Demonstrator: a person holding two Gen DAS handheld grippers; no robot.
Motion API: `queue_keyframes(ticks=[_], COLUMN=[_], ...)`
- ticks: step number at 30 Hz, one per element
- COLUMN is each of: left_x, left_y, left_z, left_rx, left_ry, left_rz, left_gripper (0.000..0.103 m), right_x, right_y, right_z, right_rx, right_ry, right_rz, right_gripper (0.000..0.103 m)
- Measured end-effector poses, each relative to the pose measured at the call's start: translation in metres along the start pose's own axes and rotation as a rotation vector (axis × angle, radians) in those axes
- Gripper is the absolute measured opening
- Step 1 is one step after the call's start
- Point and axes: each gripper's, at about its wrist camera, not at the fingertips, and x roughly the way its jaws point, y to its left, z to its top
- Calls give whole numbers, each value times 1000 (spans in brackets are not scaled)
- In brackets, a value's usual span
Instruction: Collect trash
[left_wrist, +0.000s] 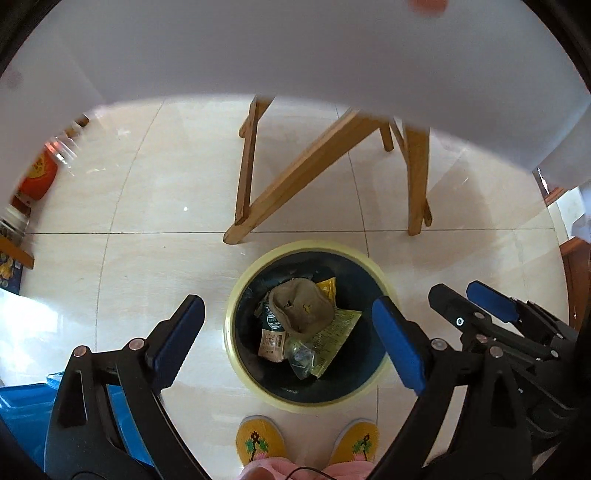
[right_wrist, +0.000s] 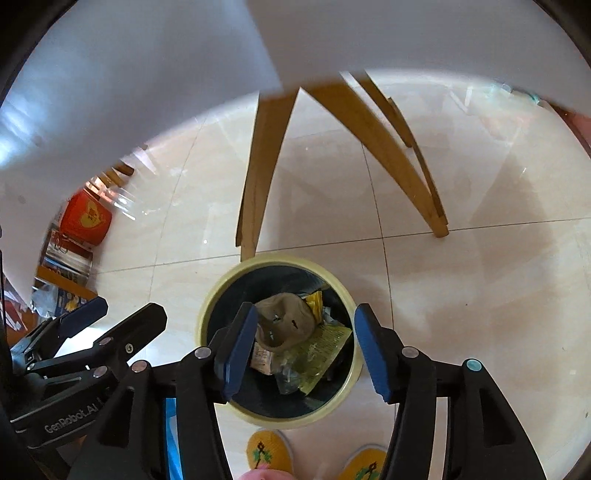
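While both grippers, left (left_wrist: 291, 343) and right (right_wrist: 303, 350), hang empty with jaws spread over the bin (left_wrist: 236, 306), the trash (left_wrist: 301, 310) lies inside it. I judge the drop done, so I would lift straight up, clear of the rim.

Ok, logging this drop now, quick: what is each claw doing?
Left claw: open, holding nothing, above the trash bin.
Right claw: open, holding nothing, above the same bin.
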Motion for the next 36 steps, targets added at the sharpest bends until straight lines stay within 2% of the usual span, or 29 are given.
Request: queue_keyframes(ticks=[12,21,23,25,30,36], left_x=[-95,-203,-227,-250,-316,-370], left_y=[-4,-13,-16,-18,-30,-43], left_z=[28,73,84,94,126,157], left_rx=[-21,-19,-18,-16,0,9], left_ry=[-23,-66,-81,-98,-142,-171], left_rz=[9,25,28,38,76,97], left_gripper=[91,91,91,91,91,91], right_x=[-99,-208,-232,-256,-315,-385], right_y=[29,61,66,70,77,85], right_z=[23,63,73,84,110,139], right_rx=[5,-17,-20,-22,-28,-60], right_ry=[-48,-123,-139,-157,-193,-264], right_rz=[-35,-53,-62,-89,-105,-138], right_gripper=[59,61,64,71,74,79])
